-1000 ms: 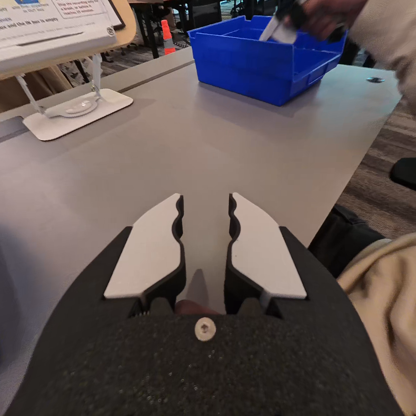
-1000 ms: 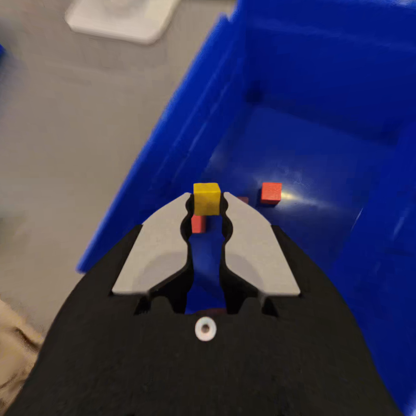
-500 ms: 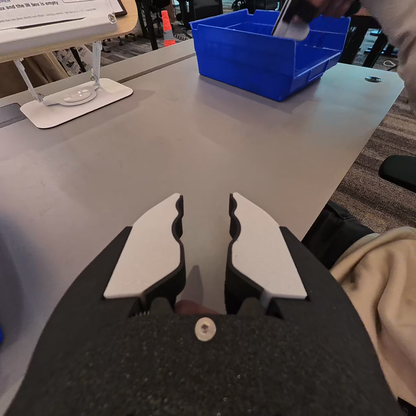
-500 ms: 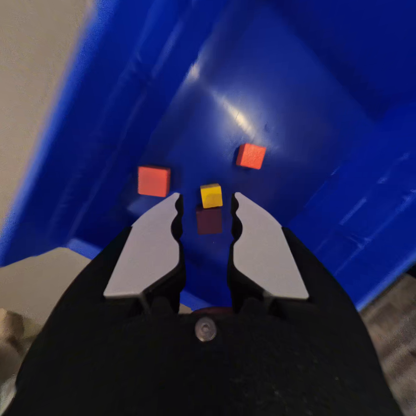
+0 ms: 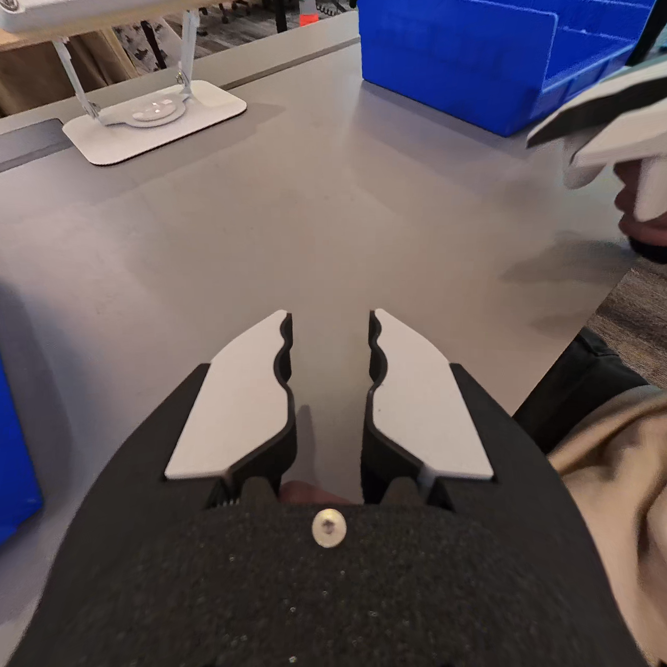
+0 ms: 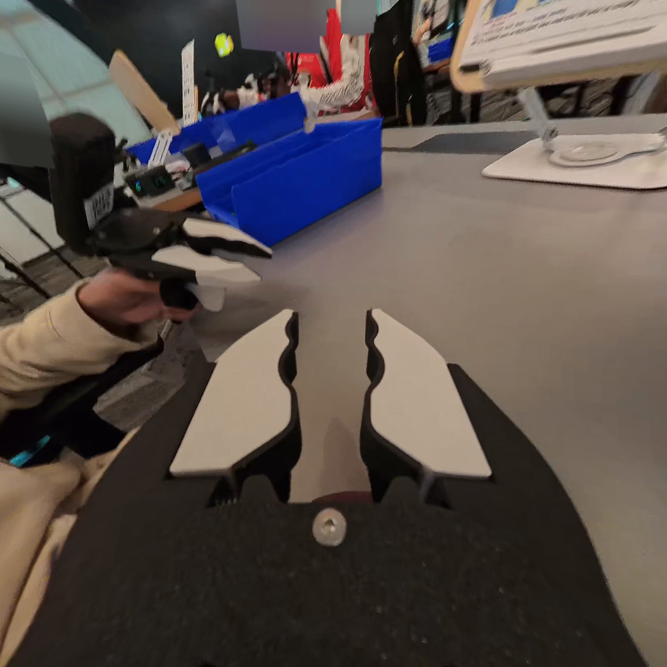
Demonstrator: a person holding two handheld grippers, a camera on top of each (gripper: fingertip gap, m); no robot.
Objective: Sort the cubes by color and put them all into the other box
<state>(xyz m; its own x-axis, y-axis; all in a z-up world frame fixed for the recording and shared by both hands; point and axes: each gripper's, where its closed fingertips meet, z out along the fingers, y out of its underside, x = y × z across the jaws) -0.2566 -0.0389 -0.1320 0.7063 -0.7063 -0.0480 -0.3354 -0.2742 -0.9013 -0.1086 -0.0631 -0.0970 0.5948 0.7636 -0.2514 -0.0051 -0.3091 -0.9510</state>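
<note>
Cubes are out of sight now; left tool (image 5: 329, 317) and right tool (image 6: 332, 315) both hover empty, narrowly parted, over the bench (image 5: 325, 216) — I'd carry one straight to the blue box (image 6: 306, 184) at the bench's far edge.

Grey table with a document stand, busy room behind

A white stand (image 5: 155, 119) with a flat base rests on the grey table (image 5: 325, 223) and holds up a tilted board bearing a printed sheet (image 6: 563, 32). Patterned carpet (image 5: 635, 325) shows past the table's edge. Behind the table are dark chair legs, an orange cone (image 5: 308, 20), a person in red and white clothing (image 6: 339, 79), and a cluttered wooden desk (image 6: 173, 198).
</note>
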